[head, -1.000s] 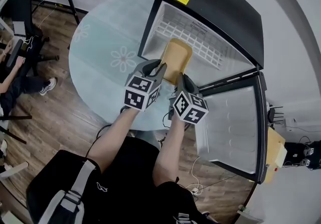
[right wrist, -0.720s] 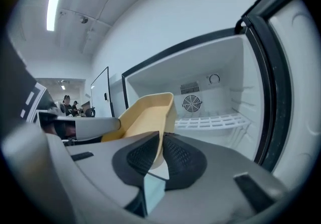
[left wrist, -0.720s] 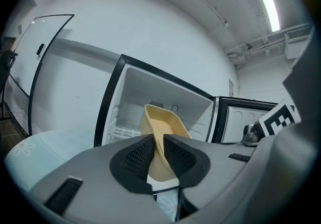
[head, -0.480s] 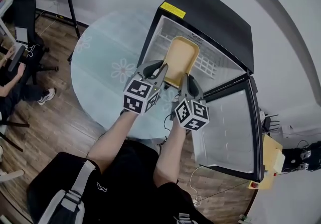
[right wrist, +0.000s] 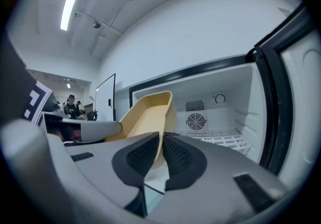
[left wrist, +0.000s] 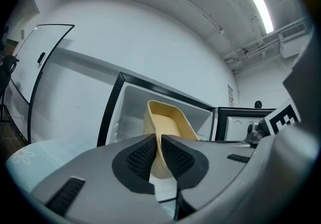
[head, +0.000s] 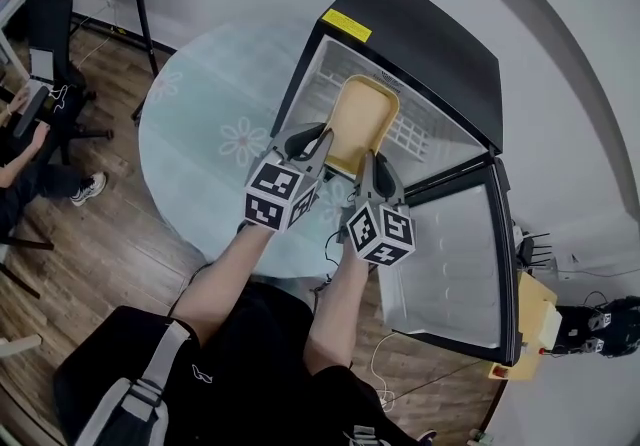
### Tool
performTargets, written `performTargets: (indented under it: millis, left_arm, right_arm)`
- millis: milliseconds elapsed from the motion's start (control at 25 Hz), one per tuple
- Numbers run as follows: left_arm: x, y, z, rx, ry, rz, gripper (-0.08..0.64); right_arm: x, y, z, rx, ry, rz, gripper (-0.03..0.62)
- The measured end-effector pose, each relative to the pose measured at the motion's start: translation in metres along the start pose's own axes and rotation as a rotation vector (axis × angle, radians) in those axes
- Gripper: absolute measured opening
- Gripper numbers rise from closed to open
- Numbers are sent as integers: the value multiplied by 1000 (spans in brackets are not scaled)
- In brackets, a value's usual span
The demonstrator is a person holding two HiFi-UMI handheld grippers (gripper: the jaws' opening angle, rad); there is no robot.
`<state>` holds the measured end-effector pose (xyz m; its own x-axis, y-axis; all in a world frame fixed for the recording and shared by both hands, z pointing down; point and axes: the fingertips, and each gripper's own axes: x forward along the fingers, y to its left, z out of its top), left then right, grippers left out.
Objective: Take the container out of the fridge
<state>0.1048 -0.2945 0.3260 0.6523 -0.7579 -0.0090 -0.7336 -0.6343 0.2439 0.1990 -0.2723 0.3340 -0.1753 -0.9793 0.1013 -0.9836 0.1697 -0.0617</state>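
Two grippers hold one yellow container (head: pixel 365 122) by its near end. The left gripper (head: pixel 322 142) has its jaws pinching the left corner of that end. The right gripper (head: pixel 368 162) has its jaws pinching the right corner. In each gripper view the thin yellow wall sits tight between the dark pads (left wrist: pixel 142 155).

The container is tipped, with its far end higher than the held end. It is at the mouth of the fridge (head: pixel 420 29), over the white wire shelf (head: pixel 425 129). The fridge door (head: pixel 450 254) hangs wide open on the right. A round glass desk (head: pixel 200 134) with flowers on it is at the fridge's left. I cannot tell if the fridge stands on it.

One second ago the container was lower, close to the shelf. Now both grippers are higher, and the container looks bigger and nearer to the head camera. The pinch on both corners is the same as before.
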Motion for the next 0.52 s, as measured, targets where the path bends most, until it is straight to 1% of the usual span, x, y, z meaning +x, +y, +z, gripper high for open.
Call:
performTargets:
  millis: [200,520]
  left_arm:
    - [3,5,-7,-8,11,9,34]
    - [7,18,-5,-19,11,29,34]
  right_arm:
    - [4,-1,-4,2,0,3,31]
    - [17,4,-3,-8,6,16,31]
